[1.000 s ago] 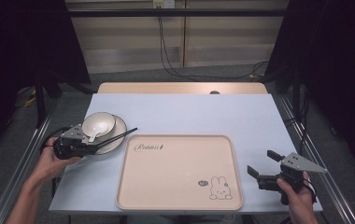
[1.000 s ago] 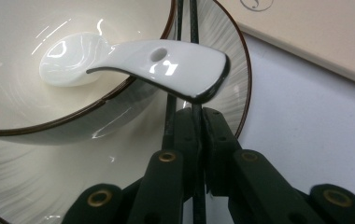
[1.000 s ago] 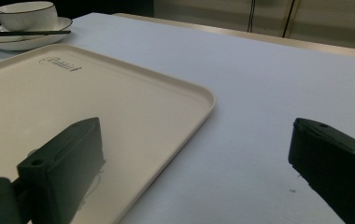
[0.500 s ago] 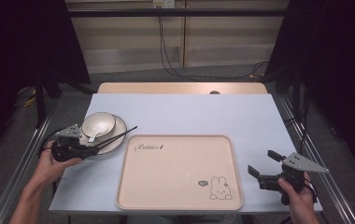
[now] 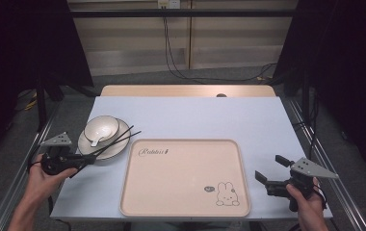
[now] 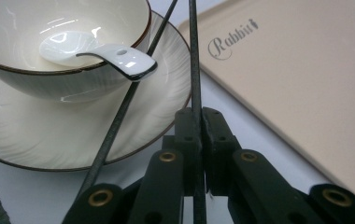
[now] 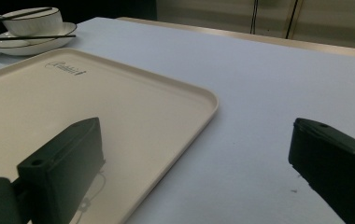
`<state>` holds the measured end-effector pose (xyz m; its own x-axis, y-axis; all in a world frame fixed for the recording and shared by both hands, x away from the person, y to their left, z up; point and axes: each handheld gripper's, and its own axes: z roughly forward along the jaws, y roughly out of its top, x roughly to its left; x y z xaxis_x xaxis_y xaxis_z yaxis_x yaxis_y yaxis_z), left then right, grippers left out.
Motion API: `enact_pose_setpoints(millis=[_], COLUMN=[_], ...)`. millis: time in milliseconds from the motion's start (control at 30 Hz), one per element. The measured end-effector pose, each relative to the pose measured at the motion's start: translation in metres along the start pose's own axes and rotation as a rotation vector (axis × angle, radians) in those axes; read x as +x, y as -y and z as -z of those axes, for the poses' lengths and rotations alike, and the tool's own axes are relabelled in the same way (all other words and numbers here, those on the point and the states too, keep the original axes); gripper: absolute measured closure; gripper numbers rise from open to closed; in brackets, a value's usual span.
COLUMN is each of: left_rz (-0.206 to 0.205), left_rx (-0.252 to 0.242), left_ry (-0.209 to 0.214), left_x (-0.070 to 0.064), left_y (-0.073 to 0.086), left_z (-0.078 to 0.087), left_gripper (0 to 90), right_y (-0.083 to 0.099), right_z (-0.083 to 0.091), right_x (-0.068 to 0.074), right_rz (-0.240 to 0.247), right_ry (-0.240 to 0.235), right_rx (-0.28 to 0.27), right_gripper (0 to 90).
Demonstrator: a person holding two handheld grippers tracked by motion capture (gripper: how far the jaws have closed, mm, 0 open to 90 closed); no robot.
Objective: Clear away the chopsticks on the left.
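The left claw (image 6: 195, 140) was clamped shut on one black chopstick (image 6: 193, 60), the thin rod pinched between its jaws close to its near end and running straight ahead over the plate's rim. Just to the claw's left lay the second chopstick (image 6: 124, 105), loose, slanting across the plate (image 6: 157, 88) and away under the spoon handle. Beyond the claw's tip and to its left stood the bowl (image 6: 73, 79) on that plate, with the white spoon (image 6: 105, 53) resting inside it, its handle hanging over the bowl's edge. To the claw's right, farther off, stretched the beige tray (image 6: 306, 84), bare.

The right claw (image 5: 272, 171) stood wide open and held nothing, hovering low over the surface (image 5: 248, 115) beside the tray's near right corner, well apart from the dishes.

Judging from this, the step in hand was the pickup of the chopsticks, with the grip on one just made. The next move would likely call for lifting that stick clear of the plate rim without dragging its partner or nudging the spoon, then carrying it rightward toward the tray.
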<state>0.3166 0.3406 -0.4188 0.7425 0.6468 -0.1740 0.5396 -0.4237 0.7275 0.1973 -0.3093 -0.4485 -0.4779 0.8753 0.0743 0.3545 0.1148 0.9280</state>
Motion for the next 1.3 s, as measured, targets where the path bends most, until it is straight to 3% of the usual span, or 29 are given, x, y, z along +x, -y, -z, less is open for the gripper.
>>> enact_pose_setpoints(millis=[267,433,667,933,1033,1100,1233,1300], left_rz=[0.078,0.099,0.131,0.219,0.245,0.264,0.272,0.288], left_rx=[-0.046,-0.044,-0.06,-0.071,-0.083,-0.086,-0.078,-0.072], left_ry=[0.0,0.006,-0.038,-0.102,-0.113,-0.098,-0.095,-0.098], left_x=[-0.021,-0.036,-0.057,-0.086,-0.094,-0.101,-0.112,-0.119], left_y=[0.006,0.008,0.014,0.01,0.007,0.006,0.003,-0.001], left_z=[0.003,0.0,0.002,0.005,0.002,-0.002,-0.01,-0.021], left_gripper=[86.0,86.0,86.0,86.0,86.0,86.0,85.9,85.9], right_y=[0.0,0.0,0.0,-0.001,-0.001,-0.001,-0.001,-0.001], right_z=[0.0,0.001,0.001,0.0,-0.001,-0.001,-0.001,-0.001], right_x=[0.001,0.002,0.002,0.003,0.003,0.003,0.003,0.003], right_rz=[0.001,0.007,0.009,0.004,0.006,0.007,0.006,0.006], right_ry=[-0.002,-0.006,-0.009,-0.009,-0.009,-0.013,-0.012,-0.012], right_rx=[-0.001,-0.004,-0.006,-0.001,0.0,-0.001,-0.005,-0.004], right_gripper=[2.9,2.9,2.9,2.9,2.9,2.9,2.9,2.9])
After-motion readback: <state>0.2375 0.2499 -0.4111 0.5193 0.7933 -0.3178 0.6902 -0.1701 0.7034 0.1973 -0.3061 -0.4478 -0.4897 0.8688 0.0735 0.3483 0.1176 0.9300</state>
